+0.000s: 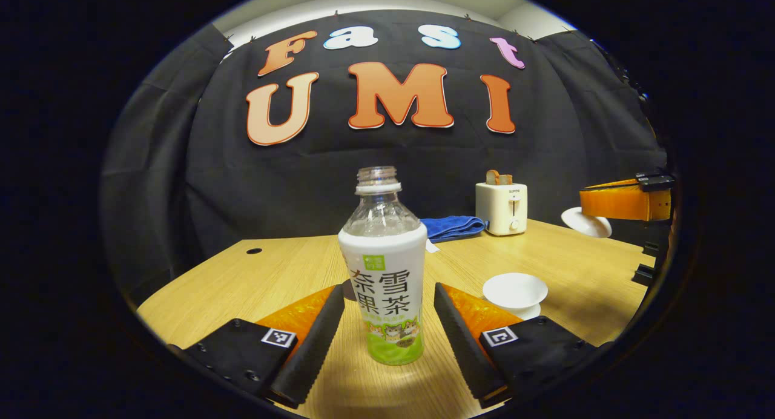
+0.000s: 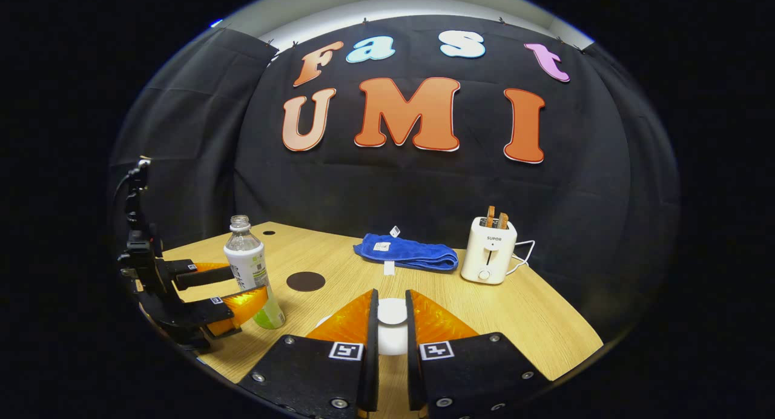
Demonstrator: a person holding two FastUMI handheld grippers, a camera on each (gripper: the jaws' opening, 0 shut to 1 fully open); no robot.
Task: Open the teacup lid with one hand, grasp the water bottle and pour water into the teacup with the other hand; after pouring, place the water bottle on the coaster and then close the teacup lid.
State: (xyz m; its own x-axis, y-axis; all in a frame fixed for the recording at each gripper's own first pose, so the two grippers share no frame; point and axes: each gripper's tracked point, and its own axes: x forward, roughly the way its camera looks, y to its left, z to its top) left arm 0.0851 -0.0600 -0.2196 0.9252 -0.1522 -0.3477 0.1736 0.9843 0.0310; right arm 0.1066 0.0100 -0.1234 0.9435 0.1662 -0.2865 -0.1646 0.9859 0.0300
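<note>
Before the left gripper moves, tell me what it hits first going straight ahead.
The water bottle. It stands upright on the table between the left gripper's open fingers, dead ahead, apparently not yet touched. Going on would likely bring it deeper between the fingers.

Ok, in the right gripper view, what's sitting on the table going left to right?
Left gripper around the water bottle → dark round coaster → blue towel → toaster with toast in its slots. The white lid held in the right gripper overlaps the towel's span, so I left it out.
</note>
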